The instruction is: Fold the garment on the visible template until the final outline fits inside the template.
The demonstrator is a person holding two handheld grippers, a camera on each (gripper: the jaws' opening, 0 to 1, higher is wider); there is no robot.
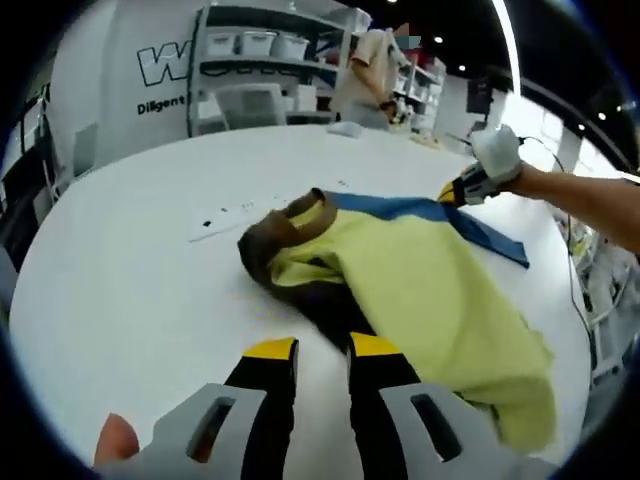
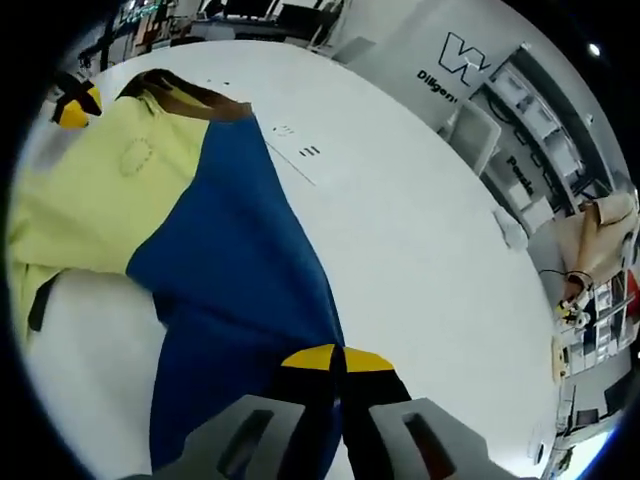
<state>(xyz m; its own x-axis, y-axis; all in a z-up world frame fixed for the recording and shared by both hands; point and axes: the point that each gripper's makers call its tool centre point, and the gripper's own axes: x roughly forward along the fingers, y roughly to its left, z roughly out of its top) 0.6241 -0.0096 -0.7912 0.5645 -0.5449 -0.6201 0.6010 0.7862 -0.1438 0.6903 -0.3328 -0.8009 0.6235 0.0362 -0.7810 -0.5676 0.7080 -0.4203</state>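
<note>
My right gripper (image 2: 335, 356) has its fingers pinched on the blue edge of the garment (image 1: 420, 280), which lies on the white desk (image 1: 150, 260). My left gripper (image 1: 322, 352) sits just beside the garment, fingers apart, holding nothing.

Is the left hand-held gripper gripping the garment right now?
No. In the left gripper view the left hand-held gripper is open over bare table, short of the garment.
</note>
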